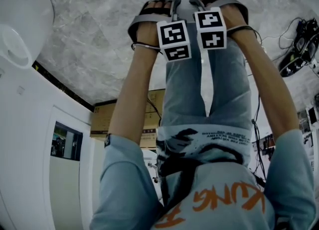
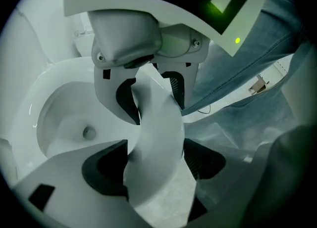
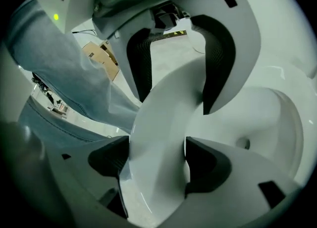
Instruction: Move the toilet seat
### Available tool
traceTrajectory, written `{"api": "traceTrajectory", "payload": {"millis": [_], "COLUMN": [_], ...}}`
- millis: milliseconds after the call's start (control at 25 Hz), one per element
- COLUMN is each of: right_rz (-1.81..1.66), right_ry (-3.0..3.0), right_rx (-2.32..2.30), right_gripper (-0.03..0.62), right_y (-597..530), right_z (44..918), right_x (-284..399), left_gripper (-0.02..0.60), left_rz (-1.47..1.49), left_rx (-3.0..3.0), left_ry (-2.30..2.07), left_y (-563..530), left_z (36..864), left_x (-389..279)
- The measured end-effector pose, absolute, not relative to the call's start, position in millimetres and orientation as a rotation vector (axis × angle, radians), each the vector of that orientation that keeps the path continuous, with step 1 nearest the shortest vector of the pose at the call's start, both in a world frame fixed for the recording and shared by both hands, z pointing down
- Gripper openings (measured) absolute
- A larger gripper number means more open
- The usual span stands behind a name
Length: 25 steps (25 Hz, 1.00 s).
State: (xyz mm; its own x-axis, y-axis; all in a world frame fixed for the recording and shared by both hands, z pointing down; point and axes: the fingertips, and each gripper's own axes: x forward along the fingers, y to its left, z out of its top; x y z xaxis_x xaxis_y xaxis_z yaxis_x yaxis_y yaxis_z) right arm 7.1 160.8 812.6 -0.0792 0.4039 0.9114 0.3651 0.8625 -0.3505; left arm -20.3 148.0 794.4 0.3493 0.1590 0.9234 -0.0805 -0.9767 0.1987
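Large orange letters [image 1: 227, 199] on the person's pale blue-grey T-shirt [image 1: 124, 184] appear upside down and seem to read "KUNG", with more letters cut off at the bottom edge. Small black lines of print [image 1: 224, 135] near the shirt's hem and the label on the brown cardboard box [image 1: 102, 119] are too small to read.

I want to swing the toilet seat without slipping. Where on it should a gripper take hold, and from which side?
Probably the front arc of the toilet seat, from above: one jaw inside the ring, over the bowl, one outside. There the seat is a narrow band that fits between wide jaws, as both gripper views show.
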Motion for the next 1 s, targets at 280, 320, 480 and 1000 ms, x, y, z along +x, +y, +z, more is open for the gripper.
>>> {"api": "traceTrajectory", "payload": {"millis": [280,320,480,1000], "right_rz": [0.007,0.01,0.03,0.119], "right_ry": [-1.644,-1.647,-1.673,-1.739], "right_rx": [-0.611,-0.612,-0.628,-0.71], "right_gripper": [0.339,0.338,0.337,0.325], "right_y": [161,161,160,157], "right_z": [813,812,799,728], "right_x": [9,9,7,10], "left_gripper": [0.339,0.339,0.339,0.339], "left_rz": [1.693,1.699,1.694,1.838], "left_rx": [2.396,2.403,2.449,2.579], "left_ry": [0.079,0.086,0.094,0.078], "left_y": [149,149,148,145], "left_z": [794,793,781,732], "left_x": [-19,-20,-21,-19]}}
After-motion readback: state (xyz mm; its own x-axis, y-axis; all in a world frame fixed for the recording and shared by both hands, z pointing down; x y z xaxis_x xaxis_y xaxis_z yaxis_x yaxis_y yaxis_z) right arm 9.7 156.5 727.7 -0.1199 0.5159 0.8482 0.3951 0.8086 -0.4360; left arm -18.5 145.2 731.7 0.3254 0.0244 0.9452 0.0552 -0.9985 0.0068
